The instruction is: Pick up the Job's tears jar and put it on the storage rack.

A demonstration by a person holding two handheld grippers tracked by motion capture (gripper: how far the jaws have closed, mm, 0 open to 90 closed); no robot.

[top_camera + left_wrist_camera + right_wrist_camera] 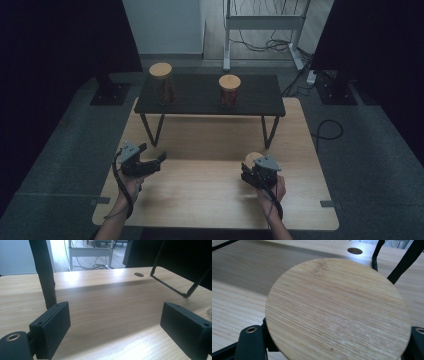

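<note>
My right gripper [251, 168] is at the front right of the wooden table [200, 187], shut on a jar with a round bamboo lid [253, 158]. In the right gripper view that lid [337, 312] spans the whole gap between the jaws and hides the jar body and the pads. At the front left, my left gripper [153, 153] hovers just above the wood with its jaws open and empty. Its two black pads [51, 327] stand far apart over bare wood. Two more bamboo-lidded jars stand on a low black shelf [200, 97], one taller at the left [162, 82] and one shorter near the middle [229, 90].
The shelf stands on thin black wire legs [46, 272] across the table's far half, with open space beneath it. A round cable hole [355, 250] sits in the tabletop near the far edge. Beyond the table are a white desk frame [262, 22] and floor cables.
</note>
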